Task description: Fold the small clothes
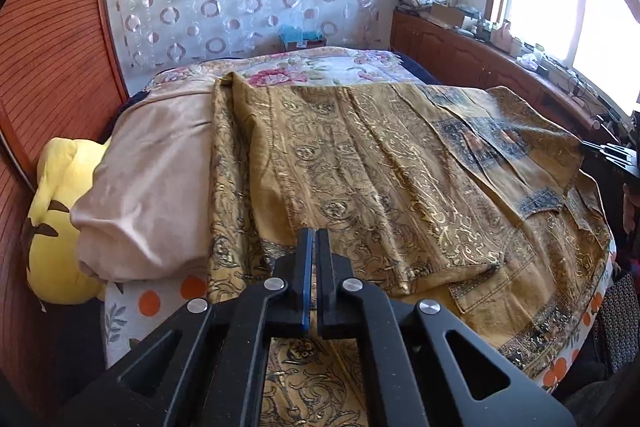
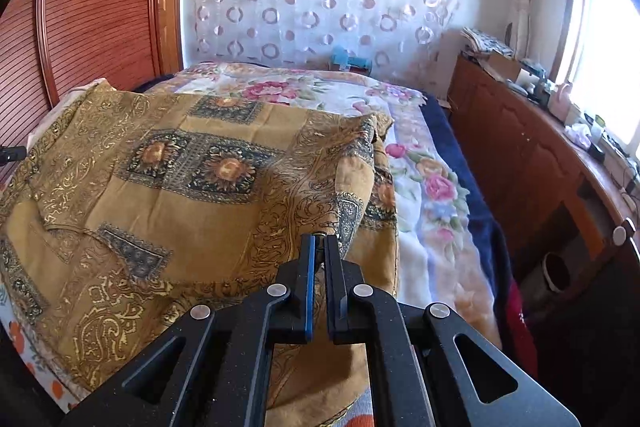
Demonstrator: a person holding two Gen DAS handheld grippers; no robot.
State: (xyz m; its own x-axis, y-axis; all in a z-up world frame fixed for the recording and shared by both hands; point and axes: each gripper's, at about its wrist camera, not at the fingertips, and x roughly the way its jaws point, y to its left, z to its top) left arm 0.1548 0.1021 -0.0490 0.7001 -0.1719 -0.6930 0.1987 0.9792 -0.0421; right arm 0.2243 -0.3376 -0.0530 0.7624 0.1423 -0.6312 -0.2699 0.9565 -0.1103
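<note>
A mustard-gold patterned garment [image 1: 380, 163] lies spread over the bed. In the left wrist view my left gripper [image 1: 315, 233] is shut, its fingers pinching the garment's near edge; creases run up to the tips. In the right wrist view my right gripper [image 2: 320, 239] is shut on a bunched bit of the same garment [image 2: 192, 187], which rises in a tent towards the tips. The right gripper's tip [image 1: 612, 155] shows at the right edge of the left view. The left gripper's tip [image 2: 12, 153] shows at the left edge of the right view.
A beige cloth [image 1: 152, 179] and a yellow plush toy [image 1: 56, 227] lie left of the garment. The floral bedspread [image 2: 432, 187] extends right and back. A wooden cabinet [image 2: 532, 163] with clutter runs under the window; a wooden wardrobe [image 1: 52, 67] stands left.
</note>
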